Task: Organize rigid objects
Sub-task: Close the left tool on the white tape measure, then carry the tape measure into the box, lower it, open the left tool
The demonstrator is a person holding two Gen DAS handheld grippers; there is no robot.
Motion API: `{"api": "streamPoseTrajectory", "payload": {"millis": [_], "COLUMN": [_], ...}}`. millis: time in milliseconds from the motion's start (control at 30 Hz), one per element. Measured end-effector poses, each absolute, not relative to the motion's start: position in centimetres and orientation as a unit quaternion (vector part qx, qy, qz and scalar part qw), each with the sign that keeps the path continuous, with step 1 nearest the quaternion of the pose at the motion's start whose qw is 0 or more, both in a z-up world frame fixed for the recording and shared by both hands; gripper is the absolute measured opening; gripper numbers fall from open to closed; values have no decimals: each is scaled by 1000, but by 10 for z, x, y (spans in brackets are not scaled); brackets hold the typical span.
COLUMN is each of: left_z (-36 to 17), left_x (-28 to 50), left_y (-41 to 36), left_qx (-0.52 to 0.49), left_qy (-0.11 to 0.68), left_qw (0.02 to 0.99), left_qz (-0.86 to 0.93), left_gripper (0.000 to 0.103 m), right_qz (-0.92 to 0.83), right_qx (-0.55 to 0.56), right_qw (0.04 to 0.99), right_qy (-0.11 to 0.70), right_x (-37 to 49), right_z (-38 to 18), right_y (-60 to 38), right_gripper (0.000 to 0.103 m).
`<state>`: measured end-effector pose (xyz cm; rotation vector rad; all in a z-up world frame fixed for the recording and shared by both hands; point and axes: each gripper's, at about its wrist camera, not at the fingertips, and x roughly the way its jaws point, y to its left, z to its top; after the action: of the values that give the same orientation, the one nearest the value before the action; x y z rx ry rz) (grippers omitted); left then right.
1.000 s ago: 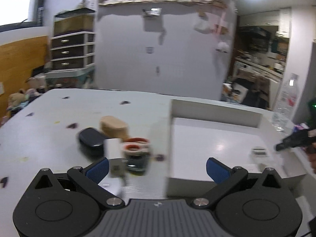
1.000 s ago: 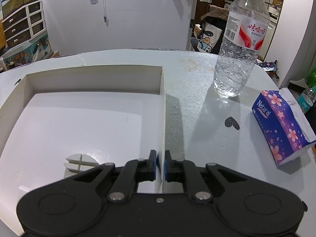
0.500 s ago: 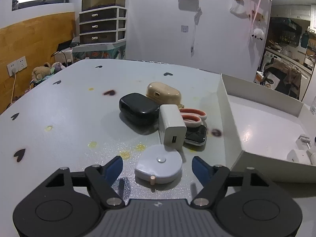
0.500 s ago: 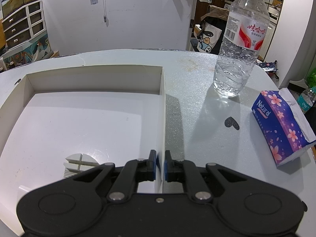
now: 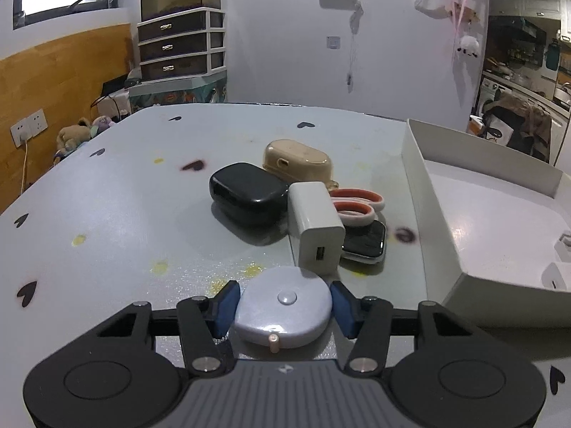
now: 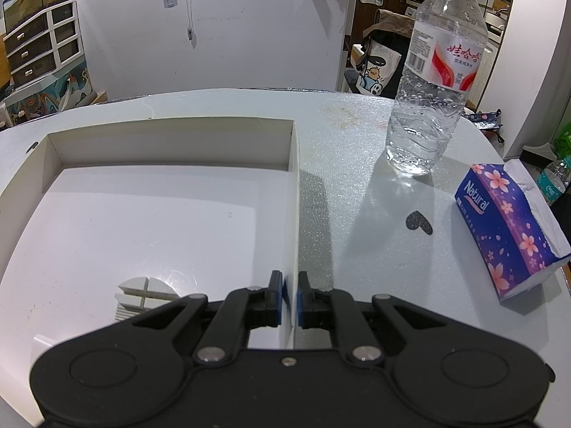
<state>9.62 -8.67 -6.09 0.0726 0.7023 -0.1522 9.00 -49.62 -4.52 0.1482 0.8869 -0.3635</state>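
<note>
1. Bench (image 5: 117, 192): loose items sit clustered left of the white box (image 6: 171, 214), a short carry from it.
2. White box: the right gripper (image 6: 289, 301) is pinched on its right wall, likely steadying it while items get loaded.
3. Cluster: black case (image 5: 248, 190), beige case (image 5: 298, 158), charger (image 5: 316, 230), scissors (image 5: 357, 205), watch (image 5: 367, 242), touching or overlapping, not yet sorted.
4. Tape measure (image 5: 283, 306): nearest item, on the bench. The left gripper (image 5: 283, 305) has just been closing around it, pads at both sides, probably the next item for the box.

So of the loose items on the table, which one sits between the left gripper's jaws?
The round grey tape measure, nearest the camera; the jaws have just been closing around it. The white charger and others lie farther off.
</note>
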Motion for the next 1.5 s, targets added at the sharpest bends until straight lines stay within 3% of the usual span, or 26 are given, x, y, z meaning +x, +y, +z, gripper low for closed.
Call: {"api": "streamPoseTrajectory", "payload": {"millis": [300, 533, 933, 1500], "left_z": [-17, 14, -16, -50], "left_x": [84, 72, 85, 102], "left_y": [-76, -124, -219, -239], "left_qx": [-2, 2, 39, 49], "left_qy": [277, 238, 303, 370], "left_qw": [959, 959, 915, 886], "left_qz": [-57, -152, -263, -274], "left_gripper": [56, 56, 56, 57], "right_qz": [-175, -175, -175, -175], "right_qx": [69, 70, 68, 65], "right_qw": [885, 885, 885, 885], "right_qy": [426, 426, 427, 427], "right_x": [90, 90, 90, 90], "right_z": [-45, -45, -45, -45], "right_y": [-496, -496, -496, -494], "right_gripper": [8, 8, 8, 8]}}
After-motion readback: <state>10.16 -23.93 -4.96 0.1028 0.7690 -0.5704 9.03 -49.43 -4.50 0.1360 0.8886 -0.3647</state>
